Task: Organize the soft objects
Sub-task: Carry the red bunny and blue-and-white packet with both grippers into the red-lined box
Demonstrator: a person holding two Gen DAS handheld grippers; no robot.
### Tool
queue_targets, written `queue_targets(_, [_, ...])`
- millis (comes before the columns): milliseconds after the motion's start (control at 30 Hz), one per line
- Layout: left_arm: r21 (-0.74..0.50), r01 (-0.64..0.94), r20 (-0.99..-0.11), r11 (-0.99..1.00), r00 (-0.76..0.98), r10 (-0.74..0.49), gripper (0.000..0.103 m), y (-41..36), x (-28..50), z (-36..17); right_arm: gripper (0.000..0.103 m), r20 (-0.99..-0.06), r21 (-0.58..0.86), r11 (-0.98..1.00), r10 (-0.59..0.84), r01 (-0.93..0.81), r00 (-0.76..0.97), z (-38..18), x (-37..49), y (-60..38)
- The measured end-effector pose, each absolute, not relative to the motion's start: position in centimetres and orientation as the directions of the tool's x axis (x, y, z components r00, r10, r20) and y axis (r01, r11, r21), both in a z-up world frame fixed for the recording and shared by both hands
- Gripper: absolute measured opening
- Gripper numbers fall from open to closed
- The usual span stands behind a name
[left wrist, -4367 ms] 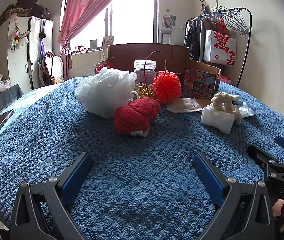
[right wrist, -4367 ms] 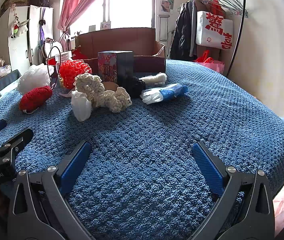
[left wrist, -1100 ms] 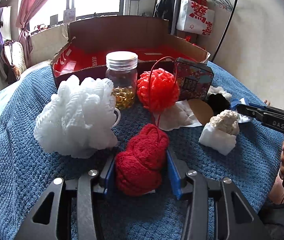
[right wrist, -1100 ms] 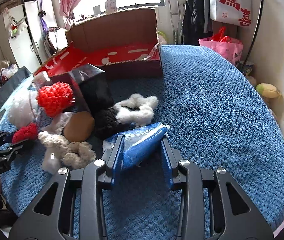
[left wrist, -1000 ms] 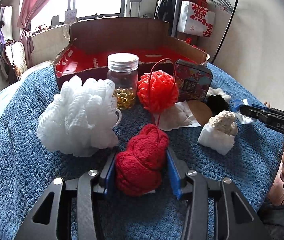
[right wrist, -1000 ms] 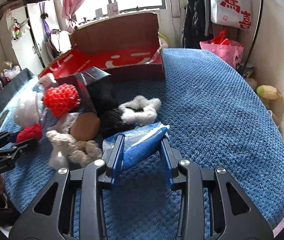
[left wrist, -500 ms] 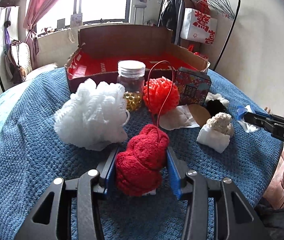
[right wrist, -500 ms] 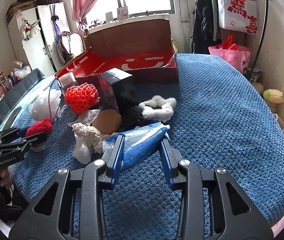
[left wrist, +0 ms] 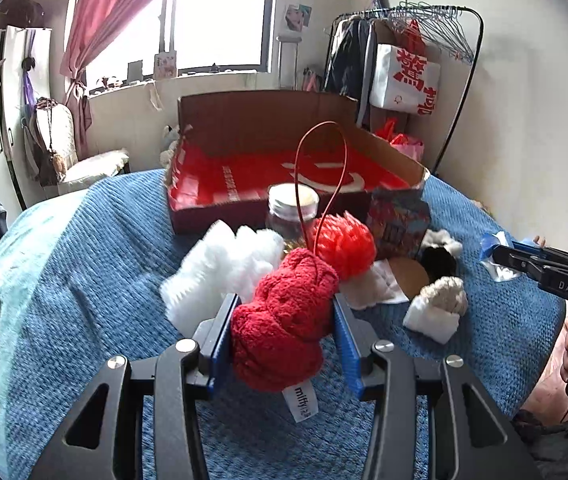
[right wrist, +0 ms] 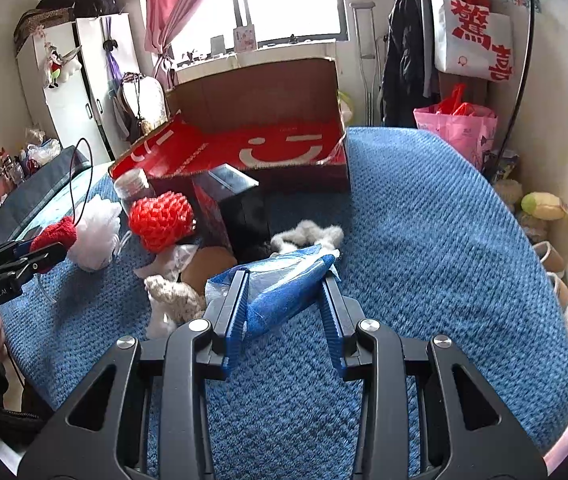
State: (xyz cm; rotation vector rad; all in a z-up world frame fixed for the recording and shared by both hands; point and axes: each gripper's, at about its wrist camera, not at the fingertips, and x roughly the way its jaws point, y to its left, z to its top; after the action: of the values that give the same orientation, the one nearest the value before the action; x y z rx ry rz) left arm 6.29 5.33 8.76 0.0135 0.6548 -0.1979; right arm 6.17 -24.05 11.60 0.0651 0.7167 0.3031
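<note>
Left wrist view: the left hand-held gripper [left wrist: 284,336] clamps the red knitted bundle [left wrist: 284,320] above the bed [left wrist: 84,240]; its squashy yarn could slip free. The right hand-held gripper [right wrist: 284,304] pinches a blue bagged sponge [right wrist: 280,284], whose slick plastic may slide.

We see a bright window [left wrist: 220,20] with a pink curtain [left wrist: 112,12], white walls [left wrist: 524,92], a white wardrobe [right wrist: 80,80] at left, a clothes rack [left wrist: 436,40] at right and a blue blanket [right wrist: 424,220].
</note>
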Motion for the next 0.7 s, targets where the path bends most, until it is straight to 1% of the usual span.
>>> queue_targets(433, [-0.033,0.193,-0.553,0.981,0.814,-0.178,0.048,6.4,9.9,12.6,0.033,-0.582,0.136,0.948,0.311,-0.287,0.751,15.2,9.6,-22.9])
queue_targets(700, [-0.017,0.233,-0.543,0.972,0.815,-0.205,0.048,5.8,13.7,14.2,0.033,-0.565,0.100,0.938,0.328,-0.331,0.757,17.0,13.5,-21.1])
